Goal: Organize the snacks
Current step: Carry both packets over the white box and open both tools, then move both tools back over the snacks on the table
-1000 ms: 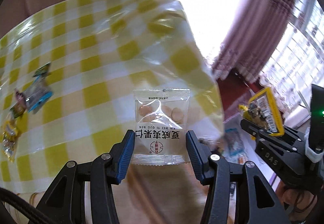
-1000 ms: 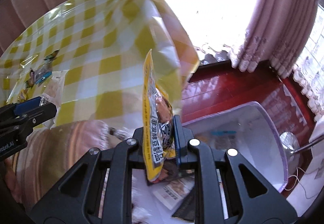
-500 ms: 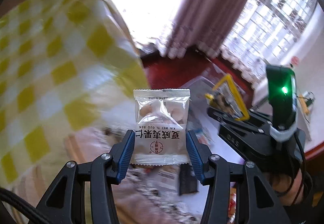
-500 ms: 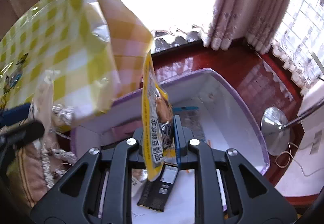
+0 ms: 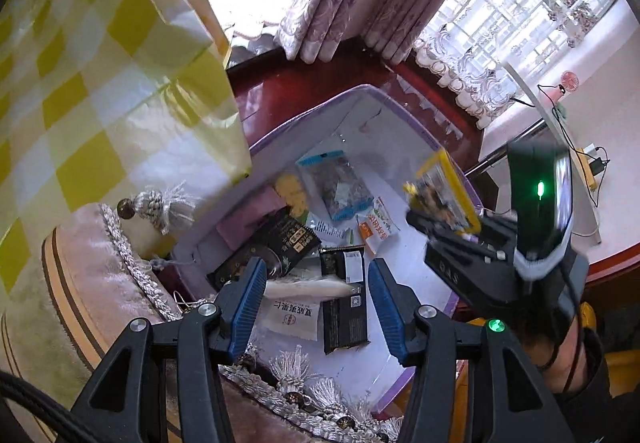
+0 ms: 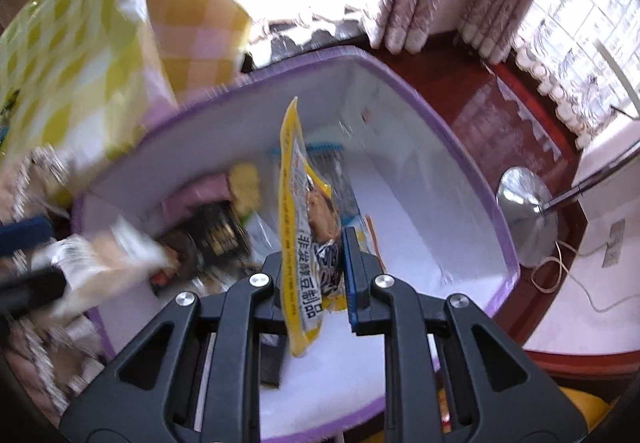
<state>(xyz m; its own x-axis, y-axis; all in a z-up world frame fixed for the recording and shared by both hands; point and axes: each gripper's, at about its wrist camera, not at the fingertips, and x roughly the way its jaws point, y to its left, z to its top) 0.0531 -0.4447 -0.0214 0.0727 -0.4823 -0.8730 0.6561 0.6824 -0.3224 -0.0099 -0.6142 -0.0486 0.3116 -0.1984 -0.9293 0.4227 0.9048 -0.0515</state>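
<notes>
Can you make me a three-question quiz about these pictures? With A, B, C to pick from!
1. Where is the yellow packet?
A. Lying flat on a plate
B. Held up over the storage box
C. Inside a sink

2. What colour is the rim of the storage box?
A. Purple
B. Green
C. Orange

3. What is the right gripper doing?
A. Wide open with nothing in it
B. Shut on a spoon
C. Shut on the yellow packet

Answers:
1. B, since the right wrist view shows the packet standing between the fingers with the inside of the box behind it.
2. A, since a purple band runs all along the top edge of the white walls.
3. C, since both fingers press against the sides of the packet.
</notes>
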